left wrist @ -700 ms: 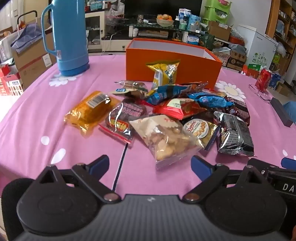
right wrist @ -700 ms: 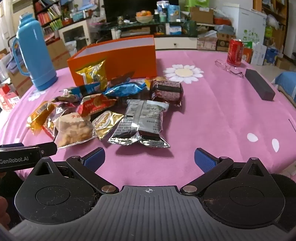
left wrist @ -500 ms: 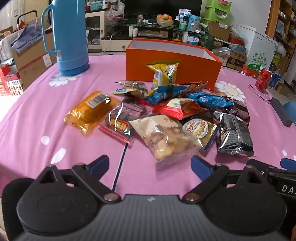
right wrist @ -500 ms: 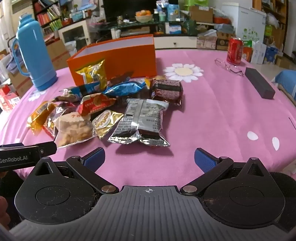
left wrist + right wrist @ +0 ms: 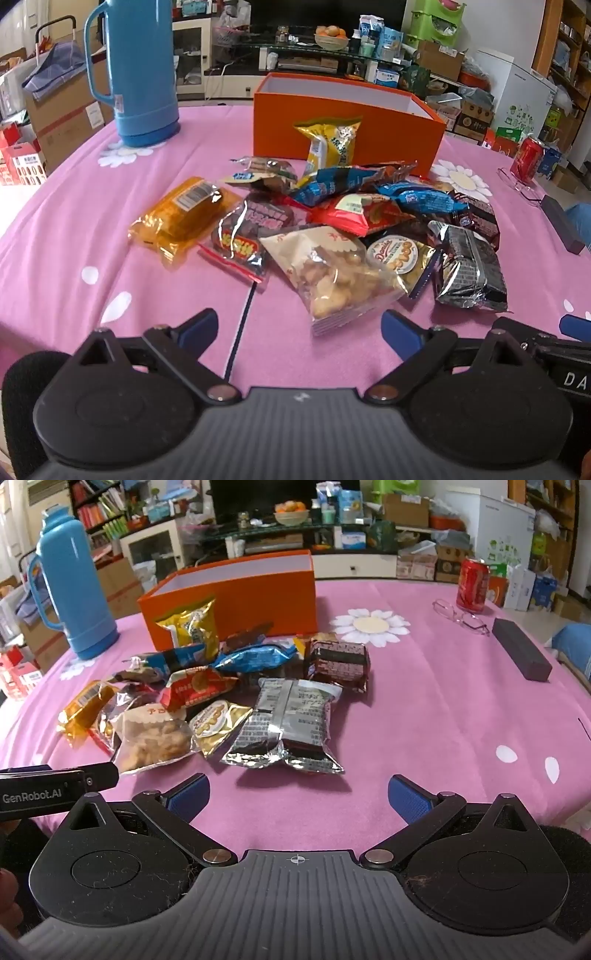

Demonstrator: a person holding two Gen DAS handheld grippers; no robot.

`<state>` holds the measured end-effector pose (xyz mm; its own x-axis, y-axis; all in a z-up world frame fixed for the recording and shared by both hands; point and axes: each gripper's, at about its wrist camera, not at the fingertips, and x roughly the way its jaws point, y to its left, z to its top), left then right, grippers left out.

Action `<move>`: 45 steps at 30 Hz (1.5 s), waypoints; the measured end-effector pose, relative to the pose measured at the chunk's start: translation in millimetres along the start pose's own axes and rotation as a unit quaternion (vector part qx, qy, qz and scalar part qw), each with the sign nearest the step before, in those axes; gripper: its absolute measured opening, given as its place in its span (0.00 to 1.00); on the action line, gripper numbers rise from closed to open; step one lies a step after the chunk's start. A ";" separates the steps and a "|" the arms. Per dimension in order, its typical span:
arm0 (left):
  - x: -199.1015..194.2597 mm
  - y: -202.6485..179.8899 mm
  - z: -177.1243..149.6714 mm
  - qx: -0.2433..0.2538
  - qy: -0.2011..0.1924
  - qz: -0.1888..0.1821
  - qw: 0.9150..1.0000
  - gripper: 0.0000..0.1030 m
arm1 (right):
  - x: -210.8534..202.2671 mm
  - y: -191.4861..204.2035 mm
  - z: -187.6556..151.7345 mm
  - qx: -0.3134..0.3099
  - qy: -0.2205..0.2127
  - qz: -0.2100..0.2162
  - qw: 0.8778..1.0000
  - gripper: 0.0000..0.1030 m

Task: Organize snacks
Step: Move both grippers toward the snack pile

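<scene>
Nothing sorted yet — snack pile (image 5: 332,229) sits loose on the pink tablecloth (image 5: 92,221) in front of the orange box (image 5: 347,122), left gripper (image 5: 299,326) and right gripper (image 5: 297,792) both wide, empty — all packets left.

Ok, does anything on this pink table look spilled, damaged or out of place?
Nothing looks spilled or torn. The snack packets lie in a loose overlapping heap in front of the open orange box rather than in it, and one yellow foil packet leans upright against its wall. A pair of glasses lies loose beside the red can.
</scene>
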<state>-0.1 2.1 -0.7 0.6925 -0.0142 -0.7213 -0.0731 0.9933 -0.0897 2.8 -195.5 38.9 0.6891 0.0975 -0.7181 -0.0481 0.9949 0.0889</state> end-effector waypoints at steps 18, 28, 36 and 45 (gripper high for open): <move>5.5 0.4 -1.8 -0.002 0.010 0.001 1.000 0.91 | 4.3 1.0 -2.5 -0.002 0.010 0.008 1.000 0.95; 8.6 1.4 -2.8 -0.005 0.018 0.001 1.000 0.91 | 6.6 1.5 -4.7 -0.004 0.015 0.010 1.000 0.95; 11.7 2.0 -4.5 -0.006 0.025 0.001 1.000 0.91 | 8.8 3.5 -6.5 -0.007 0.020 0.014 1.000 0.95; 13.7 2.0 -4.7 -0.007 0.028 0.000 1.000 0.91 | 9.8 3.4 -7.9 -0.006 0.023 0.014 1.000 0.95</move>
<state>5.9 3.4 -14.0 0.6508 -0.0208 -0.7589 -0.0841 0.9915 -0.0993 3.7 -191.0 26.7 0.6538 0.1266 -0.7460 -0.0762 0.9919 0.1016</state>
